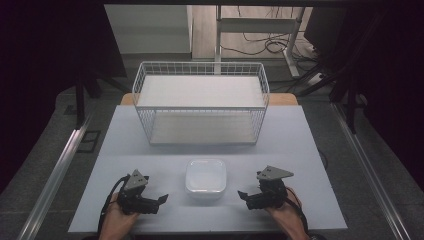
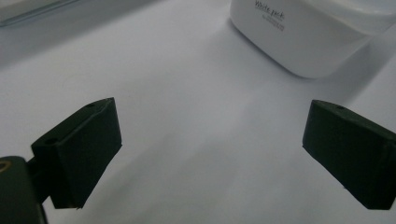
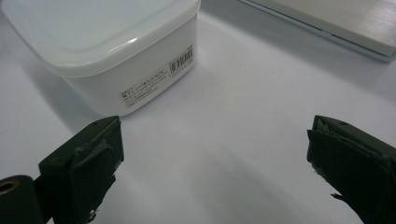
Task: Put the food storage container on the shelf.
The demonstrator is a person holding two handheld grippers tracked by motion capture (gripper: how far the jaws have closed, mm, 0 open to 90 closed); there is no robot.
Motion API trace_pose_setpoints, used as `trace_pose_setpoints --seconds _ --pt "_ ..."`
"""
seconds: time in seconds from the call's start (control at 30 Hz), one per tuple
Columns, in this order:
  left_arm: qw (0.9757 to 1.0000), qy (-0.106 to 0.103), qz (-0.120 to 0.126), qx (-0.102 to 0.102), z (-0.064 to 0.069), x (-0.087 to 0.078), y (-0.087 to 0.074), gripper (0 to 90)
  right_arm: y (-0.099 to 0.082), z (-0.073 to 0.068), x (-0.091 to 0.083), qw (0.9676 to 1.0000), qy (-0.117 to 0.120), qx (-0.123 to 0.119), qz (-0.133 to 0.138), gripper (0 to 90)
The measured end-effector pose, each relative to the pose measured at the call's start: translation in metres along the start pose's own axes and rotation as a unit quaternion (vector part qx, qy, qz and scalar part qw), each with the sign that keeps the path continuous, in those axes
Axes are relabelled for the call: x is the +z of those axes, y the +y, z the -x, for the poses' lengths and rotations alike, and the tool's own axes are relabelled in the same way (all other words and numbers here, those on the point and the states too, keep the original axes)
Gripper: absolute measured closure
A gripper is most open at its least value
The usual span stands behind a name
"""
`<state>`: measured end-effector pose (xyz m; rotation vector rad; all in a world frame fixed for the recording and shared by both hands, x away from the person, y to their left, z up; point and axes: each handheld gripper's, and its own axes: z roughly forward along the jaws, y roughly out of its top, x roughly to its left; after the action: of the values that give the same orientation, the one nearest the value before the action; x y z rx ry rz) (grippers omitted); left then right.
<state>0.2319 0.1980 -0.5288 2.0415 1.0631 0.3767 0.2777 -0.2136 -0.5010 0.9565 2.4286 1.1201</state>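
High view has the white lidded box (image 1: 205, 178) sitting untouched on the table (image 1: 150, 145) between the left gripper (image 1: 161, 201) and right gripper (image 1: 242, 196), both with jaws wide apart and empty, so I'd say the handling hasn't started.

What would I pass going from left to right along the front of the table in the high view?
Left gripper → white lidded box → right gripper, both grippers with jaws open and nothing between them.
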Motion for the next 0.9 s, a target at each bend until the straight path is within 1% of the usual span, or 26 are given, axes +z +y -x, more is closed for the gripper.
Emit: trace_pose_setpoints --seconds 0.03,0.07,0.1,0.17,0.27,0.37,0.43,0.5,0.53,0.6,0.67,0.73,0.83,0.87,0.9 --pt "1.0000 -0.002 0.003 0.001 0.000 0.000 0.000 4.5 0.000 0.000 0.001 1.0000 -0.003 -0.005 0.001 3.4" --pt "1.0000 -0.002 0.003 0.001 0.000 0.000 0.000 4.7 0.000 0.000 0.001 1.0000 -0.003 -0.005 0.001 3.4" --pt "0.9999 -0.010 0.009 0.000 0.000 0.000 0.001 5.2 0.002 -0.001 0.002 1.0000 -0.001 -0.008 0.002 3.3" --pt "0.9997 -0.018 0.016 -0.001 -0.001 0.000 0.001 5.4 0.002 -0.001 0.004 1.0000 0.002 -0.008 0.002 3.3" --pt "0.9995 -0.024 0.022 0.001 -0.002 0.000 0.001 5.4 0.003 -0.002 0.004 1.0000 0.007 -0.007 0.002 3.2" --pt "0.9988 -0.037 0.032 -0.007 -0.003 0.001 0.005 5.2 0.007 -0.002 0.003 0.9998 0.015 -0.003 0.010 3.1" --pt "0.9979 -0.058 0.024 -0.017 -0.003 0.002 0.013 5.7 0.012 -0.003 0.004 0.9997 0.019 0.003 0.016 3.0" --pt "0.9971 -0.070 0.024 -0.016 0.000 0.003 0.019 6.0 0.015 -0.005 0.005 0.9993 0.028 0.009 0.021 3.0" --pt "0.9968 -0.076 0.020 -0.013 0.002 0.004 0.024 5.8 0.017 -0.007 0.005 0.9992 0.033 0.012 0.022 3.0" --pt "0.9967 -0.079 0.017 -0.008 0.005 0.006 0.032 4.4 0.022 -0.009 0.006 0.9990 0.037 0.011 0.024 3.0" --pt "0.9964 -0.082 0.016 -0.007 0.006 0.006 0.035 3.2 0.025 -0.010 0.006 0.9988 0.038 0.012 0.027 3.1" --pt "0.9950 -0.098 0.017 -0.009 0.008 0.012 0.050 2.3 0.033 -0.011 0.009 0.9985 0.045 0.018 0.027 2.8" --pt "0.9937 -0.111 0.015 -0.005 0.010 0.020 0.064 1.2 0.042 -0.013 0.014 0.9986 0.045 0.019 0.022 2.5" --pt "0.9937 -0.111 0.015 -0.005 0.010 0.020 0.064 0.6 0.045 -0.014 0.016 0.9986 0.046 0.019 0.019 2.3" --pt "0.9925 -0.121 0.015 -0.004 0.011 0.025 0.071 0.6 0.045 -0.014 0.016 0.9986 0.046 0.019 0.019 2.3"
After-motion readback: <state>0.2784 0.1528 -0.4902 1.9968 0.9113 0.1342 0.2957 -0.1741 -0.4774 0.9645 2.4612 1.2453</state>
